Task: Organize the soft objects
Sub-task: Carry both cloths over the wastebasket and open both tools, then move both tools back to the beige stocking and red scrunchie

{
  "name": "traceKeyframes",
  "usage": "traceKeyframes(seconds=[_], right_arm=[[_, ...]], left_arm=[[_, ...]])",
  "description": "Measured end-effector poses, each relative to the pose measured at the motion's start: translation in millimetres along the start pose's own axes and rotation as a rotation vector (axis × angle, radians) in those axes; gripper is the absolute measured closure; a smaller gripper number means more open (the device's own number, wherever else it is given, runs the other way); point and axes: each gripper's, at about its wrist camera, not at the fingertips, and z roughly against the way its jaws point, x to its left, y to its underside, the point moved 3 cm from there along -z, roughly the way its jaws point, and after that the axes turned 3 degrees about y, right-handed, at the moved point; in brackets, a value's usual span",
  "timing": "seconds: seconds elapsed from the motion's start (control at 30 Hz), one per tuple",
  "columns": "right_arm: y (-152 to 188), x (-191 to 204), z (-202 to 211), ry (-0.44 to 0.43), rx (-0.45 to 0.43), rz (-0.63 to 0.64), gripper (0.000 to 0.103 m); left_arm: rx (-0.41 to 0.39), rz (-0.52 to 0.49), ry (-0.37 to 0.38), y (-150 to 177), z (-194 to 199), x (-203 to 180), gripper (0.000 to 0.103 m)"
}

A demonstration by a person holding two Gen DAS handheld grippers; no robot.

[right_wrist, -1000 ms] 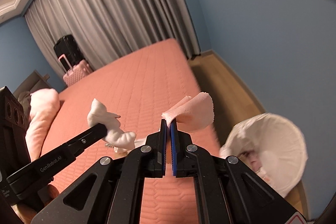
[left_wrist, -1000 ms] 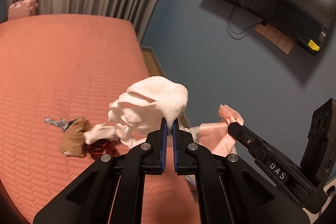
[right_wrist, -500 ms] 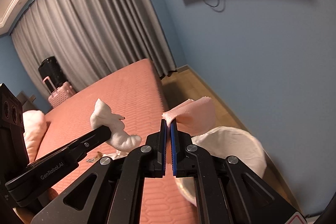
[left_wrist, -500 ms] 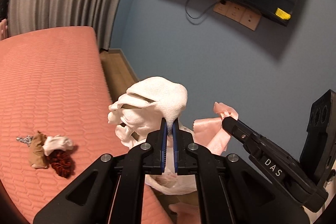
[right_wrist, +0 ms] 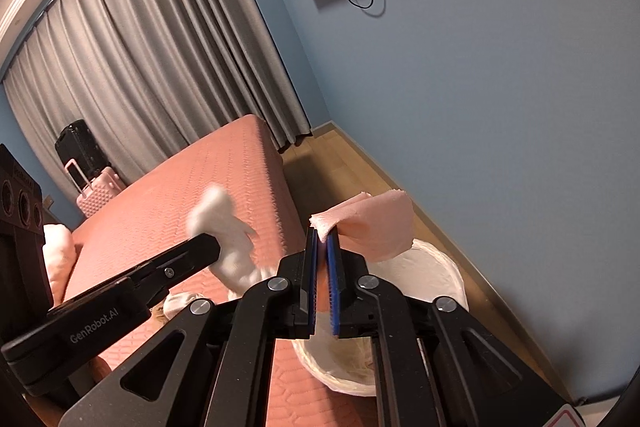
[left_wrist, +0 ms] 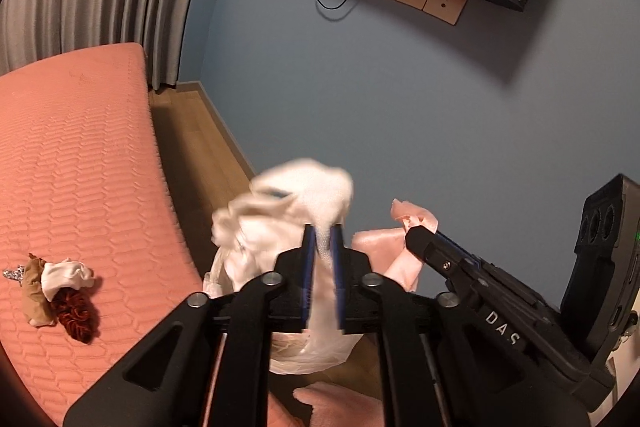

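Note:
In the left wrist view my left gripper (left_wrist: 322,239) has its jaws slightly apart, and a motion-blurred white cloth (left_wrist: 280,211) is slipping between them. It hangs over a white basket (left_wrist: 304,359) on the floor beside the bed. My right gripper (right_wrist: 323,239) is shut on a corner of a pink cloth (right_wrist: 376,227), held above the same basket (right_wrist: 436,271). Each gripper shows in the other's view: the right gripper (left_wrist: 416,235) with the pink cloth (left_wrist: 380,247), and the left gripper (right_wrist: 212,247) with the white cloth (right_wrist: 224,227).
A small pile of brown, white and dark red soft items (left_wrist: 60,291) lies on the salmon bed (left_wrist: 80,167). The blue wall (left_wrist: 400,107) with a TV is close ahead. A pink suitcase (right_wrist: 96,191) and a black suitcase (right_wrist: 80,147) stand by the curtains. A pink pillow (right_wrist: 56,251) lies left.
Both grippers swung right, off the bed and over the basket. The left jaws have parted a little and the white cloth now blurs as it moves. The pink cloth stays gripped.

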Motion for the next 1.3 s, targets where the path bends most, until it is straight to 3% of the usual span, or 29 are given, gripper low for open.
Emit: traceKeyframes(seconds=[0.1,0.13,0.33,0.9,1.3], right_arm=[[-0.1,-5.5,-0.8,0.008,-0.003,-0.009,0.092],[0.0,-6.7,-1.1,0.01,-0.002,-0.011,0.092],[-1.3,-5.7,-4.8,0.017,-0.008,-0.022,0.078],[3.3,19.2,-7.2,-0.007,0.012,0.018,0.075],[14.5,52.4,-14.8,-0.037,0.043,0.069,0.073]], left_arm=[[-0.017,0.012,-0.023,-1.6,0.9,0.9,0.055],[-0.021,0.016,-0.027,-2.3,1.3,1.7,0.054],[-0.018,0.032,-0.044,-0.6,2.0,8.5,0.053],[-0.038,0.074,-0.077,-0.9,15.5,25.7,0.053],[-0.057,0.133,-0.118,6.3,33.1,60.4,0.053]])
